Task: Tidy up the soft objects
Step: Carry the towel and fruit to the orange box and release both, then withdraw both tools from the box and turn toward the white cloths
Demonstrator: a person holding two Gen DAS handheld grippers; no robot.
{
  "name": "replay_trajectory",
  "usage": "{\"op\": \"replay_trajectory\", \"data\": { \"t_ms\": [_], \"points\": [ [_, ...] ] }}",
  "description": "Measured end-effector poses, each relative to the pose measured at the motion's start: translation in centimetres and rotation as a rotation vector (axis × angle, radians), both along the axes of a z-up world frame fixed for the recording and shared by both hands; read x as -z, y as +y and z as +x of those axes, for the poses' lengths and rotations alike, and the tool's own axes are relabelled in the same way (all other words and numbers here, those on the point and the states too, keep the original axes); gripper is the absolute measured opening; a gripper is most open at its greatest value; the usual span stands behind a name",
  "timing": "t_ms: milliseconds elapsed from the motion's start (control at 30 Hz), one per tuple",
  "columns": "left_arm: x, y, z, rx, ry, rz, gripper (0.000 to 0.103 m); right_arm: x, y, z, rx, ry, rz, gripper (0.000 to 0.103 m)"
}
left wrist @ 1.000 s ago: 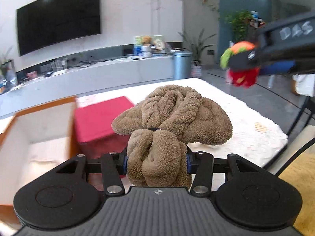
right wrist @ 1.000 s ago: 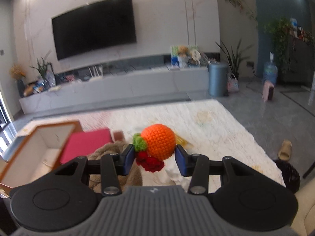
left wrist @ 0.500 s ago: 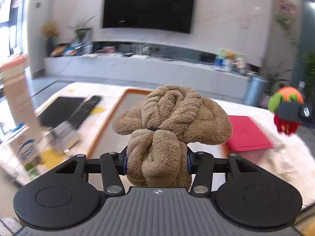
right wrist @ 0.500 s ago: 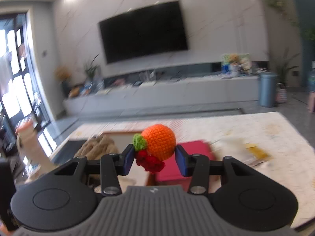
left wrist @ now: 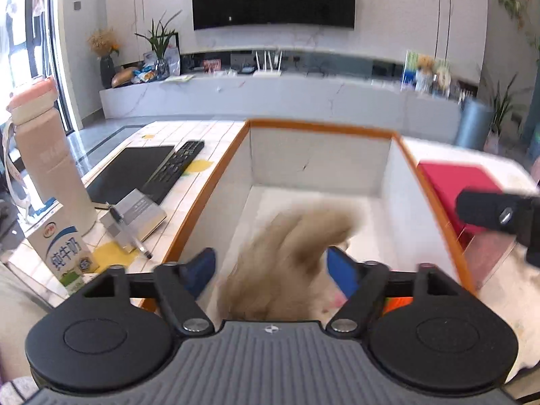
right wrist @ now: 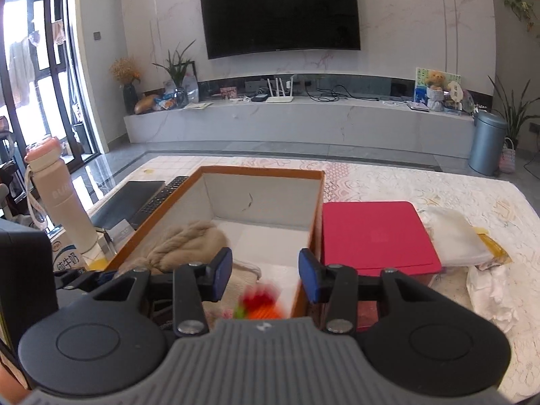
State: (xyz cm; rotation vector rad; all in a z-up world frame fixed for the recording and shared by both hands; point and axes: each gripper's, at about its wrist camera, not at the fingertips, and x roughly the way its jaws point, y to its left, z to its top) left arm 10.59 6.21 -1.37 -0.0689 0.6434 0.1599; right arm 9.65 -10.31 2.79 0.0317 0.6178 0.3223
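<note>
My left gripper (left wrist: 271, 260) hangs over the orange-rimmed white box (left wrist: 320, 127). Its jaws are opening. The brown plush toy (left wrist: 297, 236) is a blur between them, clear of both blue pads, dropping into the box. In the right wrist view the plush (right wrist: 189, 243) lies at the box's near left side. My right gripper (right wrist: 265, 270) is above the box's near right corner (right wrist: 308, 236), jaws closing a little. The orange crochet toy (right wrist: 260, 302), with its red and green parts, is blurred below the pads, and neither pad touches it.
A red flat box (right wrist: 374, 233) lies right of the open box, with white bags (right wrist: 452, 233) beyond it. To the left stand a pink-capped bottle (right wrist: 57, 195) and a milk carton (left wrist: 62, 249), beside a keyboard (left wrist: 175, 165), a black pad (left wrist: 135, 168) and a small notebook with a pen (left wrist: 135, 216).
Both grippers swung left to above the open box. The left jaws spread and the plush dropped out. The crochet toy slipped down out of the right jaws.
</note>
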Motion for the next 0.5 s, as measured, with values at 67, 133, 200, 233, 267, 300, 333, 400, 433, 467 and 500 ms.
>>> {"op": "replay_trajectory", "data": {
  "t_ms": [67, 133, 200, 233, 267, 300, 333, 400, 433, 467, 500],
  "points": [
    [-0.8, 0.5, -0.8, 0.015, -0.056, -0.039, 0.09, 0.1, -0.3, 0.1, 0.004, 0.017, -0.008, 0.04],
    [-1.7, 1.1, -1.2, 0.022, -0.103, -0.082, 0.092, 0.1, -0.4, -0.3, 0.017, 0.017, -0.027, 0.04],
    [-2.3, 1.8, -1.6, -0.005, -0.129, -0.116, 0.092, 0.0, -0.5, -0.5, 0.021, 0.012, -0.031, 0.04],
    [-2.5, 2.2, -1.7, -0.021, -0.135, -0.123, 0.092, -0.1, -0.6, -0.6, 0.022, 0.01, -0.028, 0.04],
    [-2.6, 2.5, -1.8, -0.038, -0.136, -0.123, 0.092, -0.3, -0.8, -0.6, 0.021, 0.008, -0.029, 0.04],
    [-2.6, 2.9, -1.7, -0.055, -0.132, -0.121, 0.092, -0.4, -0.8, -0.6, 0.021, 0.006, -0.032, 0.04],
    [-2.5, 3.3, -1.6, -0.072, -0.125, -0.118, 0.092, -0.5, -0.7, -0.7, 0.021, 0.002, -0.035, 0.04],
    [-2.4, 4.0, -1.4, -0.108, -0.109, -0.118, 0.092, -0.6, -0.7, -0.9, 0.023, -0.006, -0.037, 0.04],
    [-2.3, 4.2, -1.4, -0.123, -0.102, -0.123, 0.092, -0.7, -0.8, -1.0, 0.03, -0.014, -0.03, 0.04],
    [-2.3, 4.5, -1.4, -0.136, -0.096, -0.13, 0.092, -0.8, -0.7, -1.2, 0.036, -0.018, -0.023, 0.04],
    [-2.3, 4.5, -1.4, -0.141, -0.092, -0.136, 0.092, -0.9, -0.7, -1.2, 0.033, -0.018, -0.017, 0.04]
  ]
}}
